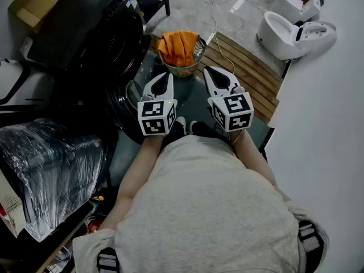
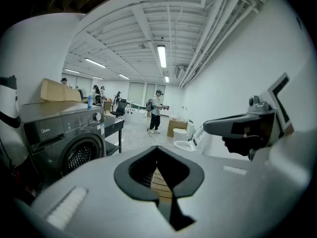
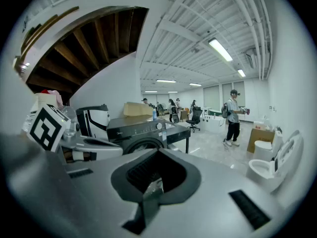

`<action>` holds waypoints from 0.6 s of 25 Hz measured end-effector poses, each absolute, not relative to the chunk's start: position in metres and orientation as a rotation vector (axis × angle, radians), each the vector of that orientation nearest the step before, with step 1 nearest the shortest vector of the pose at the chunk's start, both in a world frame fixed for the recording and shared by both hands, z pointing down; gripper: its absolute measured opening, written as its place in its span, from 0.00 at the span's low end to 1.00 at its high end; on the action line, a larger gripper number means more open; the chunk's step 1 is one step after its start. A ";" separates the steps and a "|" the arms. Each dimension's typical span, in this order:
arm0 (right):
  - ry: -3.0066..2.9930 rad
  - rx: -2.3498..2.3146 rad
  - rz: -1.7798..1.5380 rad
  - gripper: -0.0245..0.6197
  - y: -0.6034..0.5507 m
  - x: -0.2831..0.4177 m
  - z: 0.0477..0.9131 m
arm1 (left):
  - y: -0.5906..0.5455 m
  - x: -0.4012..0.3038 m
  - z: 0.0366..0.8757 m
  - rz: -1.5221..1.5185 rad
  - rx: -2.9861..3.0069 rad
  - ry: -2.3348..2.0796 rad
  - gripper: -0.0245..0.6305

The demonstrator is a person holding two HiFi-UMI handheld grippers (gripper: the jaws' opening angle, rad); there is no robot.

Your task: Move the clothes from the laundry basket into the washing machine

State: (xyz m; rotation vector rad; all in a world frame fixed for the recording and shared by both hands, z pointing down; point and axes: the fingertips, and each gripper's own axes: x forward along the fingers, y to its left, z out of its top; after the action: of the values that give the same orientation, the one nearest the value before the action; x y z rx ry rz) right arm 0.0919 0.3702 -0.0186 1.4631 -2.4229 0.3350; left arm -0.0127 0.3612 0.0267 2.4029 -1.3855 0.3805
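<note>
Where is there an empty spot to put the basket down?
The wooden slats between the basket and the toilet are free; the grey floor beyond it has only a cable. Left is crowded: washing machine, plastic-wrapped bundle.

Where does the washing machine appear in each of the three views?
Head view: washing machine, upper left.
Left gripper view: washing machine, left side, mid height.
Right gripper view: washing machine, centre, mid height.
Shared landmark: the white toilet, right of the machine everywhere.

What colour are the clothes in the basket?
Orange. The clothes sit heaped in the wire basket, clearest in the head view.
</note>
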 end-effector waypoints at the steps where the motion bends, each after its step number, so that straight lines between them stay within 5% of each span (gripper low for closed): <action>1: -2.415 1.454 0.331 0.05 0.370 0.092 -0.016 | 0.362 -0.012 0.028 0.382 2.407 -1.380 0.05; 15: -2.448 1.426 0.346 0.05 0.357 0.068 -0.009 | 0.351 -0.027 0.032 0.387 2.420 -1.351 0.05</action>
State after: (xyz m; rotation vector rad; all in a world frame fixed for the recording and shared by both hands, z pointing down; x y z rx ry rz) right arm 0.0685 0.3574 -0.0089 1.4261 -2.4477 0.3460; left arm -0.0270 0.3507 0.0317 2.4196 -1.3514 0.3869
